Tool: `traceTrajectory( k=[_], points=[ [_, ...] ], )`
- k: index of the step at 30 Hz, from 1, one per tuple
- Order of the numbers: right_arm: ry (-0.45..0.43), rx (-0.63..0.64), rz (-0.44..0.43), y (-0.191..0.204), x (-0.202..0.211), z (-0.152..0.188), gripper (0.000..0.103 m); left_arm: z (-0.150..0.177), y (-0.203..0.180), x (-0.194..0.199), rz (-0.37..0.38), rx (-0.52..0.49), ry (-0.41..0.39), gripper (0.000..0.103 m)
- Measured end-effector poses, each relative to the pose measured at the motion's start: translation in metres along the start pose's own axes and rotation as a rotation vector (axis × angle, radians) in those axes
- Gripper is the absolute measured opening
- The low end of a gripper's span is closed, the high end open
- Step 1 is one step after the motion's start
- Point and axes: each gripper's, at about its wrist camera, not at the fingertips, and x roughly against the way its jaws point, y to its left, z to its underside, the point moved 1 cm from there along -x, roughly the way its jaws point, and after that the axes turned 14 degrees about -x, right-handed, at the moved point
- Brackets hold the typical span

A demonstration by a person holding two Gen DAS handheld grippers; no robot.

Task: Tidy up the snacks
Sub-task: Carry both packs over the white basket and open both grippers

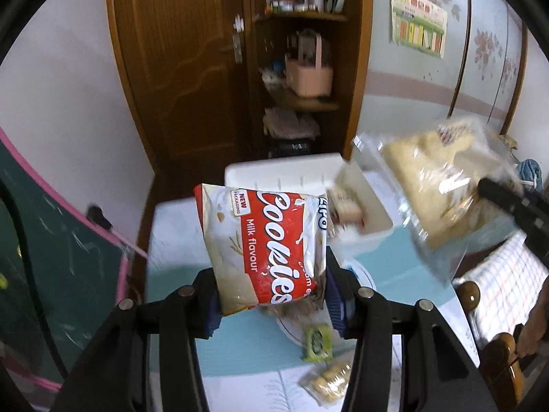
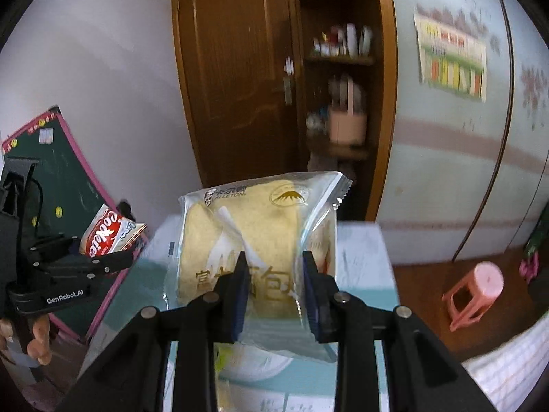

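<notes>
Left hand-held gripper: narrowed, blue pads clamped on lower end of one cookie packet, red and white, "Milk flavour" print. Packet lifted clear of surface, standing up from pads toward 12 o'clock, slightly tilted. Same packet seen in right wrist view at 9 o'clock, in left hand-held gripper; fingertips of person's hand visible below its black body.

Right hand-held gripper: narrowed, pads pressing on both sides of one clear-wrapped bread packet, pale yellow loaf inside, gold characters on wrap. Packet held in the air, above surface, upper end toward 12 o'clock. No earlier picture to compare; state read from pads only. In left wrist view, same bread packet at 2 o'clock, blurred, one black finger of right hand-held gripper across it.

Count, left wrist view, left to right:
- Cookie packet: 1, gripped.
- White bin on surface, at 12 to 1 o'clock behind cookie packet: 1. Some packets inside; number not legible.
- Small green packet lying on surface at 5 o'clock: 1.
- Small clear packet of yellowish biscuits just below green one: 1.
- Bread packet: 1, gripped.

Surface light blue with white pattern. Beyond surface: brown wooden door, open shelf unit with pink basket. Pink stool on floor at 3 o'clock in right wrist view.
</notes>
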Motion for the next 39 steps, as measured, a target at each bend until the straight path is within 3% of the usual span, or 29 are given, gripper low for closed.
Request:
traceTrajectory(
  k=[6,12,18,25,26,27,29,31,33,39],
  points=[
    [-0.088,0.034,0.021,0.022,0.011,-0.068,0.029,-0.046,0.025,0.017,-0.065,-0.017,-0.033,0.048],
    [-0.079,0.058,0.057,0.038,-0.019,-0.104,0.029,-0.099,0.049,-0.013,-0.104,-0.002,0.008,0.048],
    [-0.001,-0.006,0.106,0.034,-0.091,-0.111,0.029,-0.125,0.057,-0.095,-0.114,0.032,0.094,0.048],
    [0.137,-0.080,0.171,0.010,-0.198,-0.082,0.030,-0.117,0.049,-0.205,-0.073,0.083,0.214,0.051],
    [0.160,-0.080,0.175,0.009,-0.210,-0.077,0.031,-0.115,0.047,-0.216,-0.073,0.086,0.224,0.061],
    [0.182,-0.081,0.177,0.006,-0.221,-0.070,0.032,-0.113,0.046,-0.230,-0.065,0.089,0.239,0.083],
    [0.236,-0.096,0.163,0.001,-0.246,-0.061,0.034,-0.108,0.042,-0.248,-0.067,0.093,0.266,0.099],
    [0.235,-0.087,0.187,0.000,-0.256,-0.057,0.040,-0.103,0.041,-0.266,-0.092,0.090,0.317,0.099],
    [0.235,-0.054,0.198,0.004,-0.261,-0.054,0.057,-0.098,0.039,-0.272,-0.098,0.093,0.349,0.099],
    [0.234,-0.007,0.160,0.013,-0.245,-0.047,0.058,-0.083,0.042,-0.257,-0.080,0.097,0.323,0.099]
  ],
)
